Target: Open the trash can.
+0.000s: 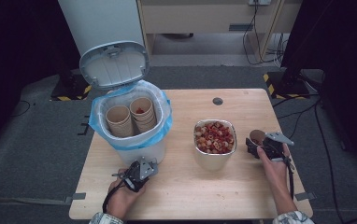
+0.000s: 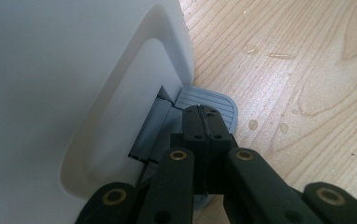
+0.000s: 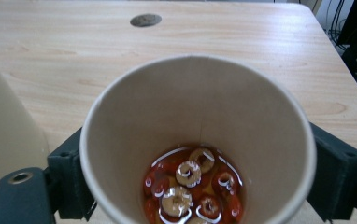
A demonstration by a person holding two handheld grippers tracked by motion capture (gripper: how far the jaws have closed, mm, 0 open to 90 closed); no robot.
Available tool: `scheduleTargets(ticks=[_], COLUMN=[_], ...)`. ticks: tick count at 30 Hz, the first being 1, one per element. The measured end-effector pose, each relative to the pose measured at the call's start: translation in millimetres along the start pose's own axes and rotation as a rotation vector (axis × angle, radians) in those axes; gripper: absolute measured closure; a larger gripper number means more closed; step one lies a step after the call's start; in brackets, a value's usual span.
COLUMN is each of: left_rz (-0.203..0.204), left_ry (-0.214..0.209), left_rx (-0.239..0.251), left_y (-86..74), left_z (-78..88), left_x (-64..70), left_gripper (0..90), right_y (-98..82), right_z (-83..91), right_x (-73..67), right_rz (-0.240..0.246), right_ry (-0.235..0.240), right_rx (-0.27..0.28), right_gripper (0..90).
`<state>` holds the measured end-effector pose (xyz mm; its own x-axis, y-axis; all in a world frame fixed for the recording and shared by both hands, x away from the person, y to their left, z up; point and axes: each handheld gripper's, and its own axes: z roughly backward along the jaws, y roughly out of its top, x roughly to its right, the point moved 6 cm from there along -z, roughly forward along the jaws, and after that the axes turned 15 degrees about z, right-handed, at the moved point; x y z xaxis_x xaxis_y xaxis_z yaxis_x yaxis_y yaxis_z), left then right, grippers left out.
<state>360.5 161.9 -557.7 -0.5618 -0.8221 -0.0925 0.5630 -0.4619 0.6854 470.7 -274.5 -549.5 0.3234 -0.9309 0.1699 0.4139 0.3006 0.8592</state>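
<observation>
Even overhead light lit the table [image 1: 242, 100]; the surroundings at both edges were dark. Droplets glared upper right in the left gripper view; nearby jaws looked perhaps slightly soft.

The high view looked forward and down over the whole counter [image 1: 190, 186]. The left gripper view sat close behind its gripper [image 2: 204, 122], facing the bin's [image 2: 64, 93] pedal [image 2: 209, 100]. The right gripper view peered into a paper cup [image 3: 200, 107]. All three shared the counter's wood.

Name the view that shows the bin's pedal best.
The left gripper view: the grey ribbed pedal sits close up at the bin's base, under the shut left gripper. In the high view that gripper hides it.
</observation>
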Motion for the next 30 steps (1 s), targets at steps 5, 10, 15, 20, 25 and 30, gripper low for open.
scheduleTargets(ticks=[5, 10, 15, 20, 25, 30], left_rz=[-0.003, -0.003, 0.000, -0.003, -0.004, -0.004], left_ry=[0.001, 0.001, 0.000, 0.002, 0.002, 0.003], left_rx=[0.000, 0.000, 0.000, 0.000, 0.001, 0.002], left_y=[0.1, 0.1, 0.0, 0.1, 0.0, 0.1], left_z=[0.0, 0.1, 0.0, 0.0, 0.0, 0.0], left_x=[-0.1, -0.2, 0.0, -0.1, -0.1, 0.0], left_gripper=[89.8, 89.8, 89.7, 89.8, 89.8, 89.8], right_y=[1.2, 0.4, 4.2, 12.3, 27.2, 37.5], right_z=[-1.5, 0.1, 5.0, 14.0, 23.8, 28.2], right_x=[-1.2, -0.6, -2.7, -6.7, -5.0, 1.3], right_rz=[0.009, 0.050, 0.066, 0.103, 0.174, 0.209], right_ry=[0.000, 0.004, 0.029, 0.065, 0.075, 0.081], right_rx=[0.016, 0.018, 0.050, 0.068, 0.082, 0.078], right_gripper=[20.6, 26.5, 28.8, 30.1, 30.9, 31.0])
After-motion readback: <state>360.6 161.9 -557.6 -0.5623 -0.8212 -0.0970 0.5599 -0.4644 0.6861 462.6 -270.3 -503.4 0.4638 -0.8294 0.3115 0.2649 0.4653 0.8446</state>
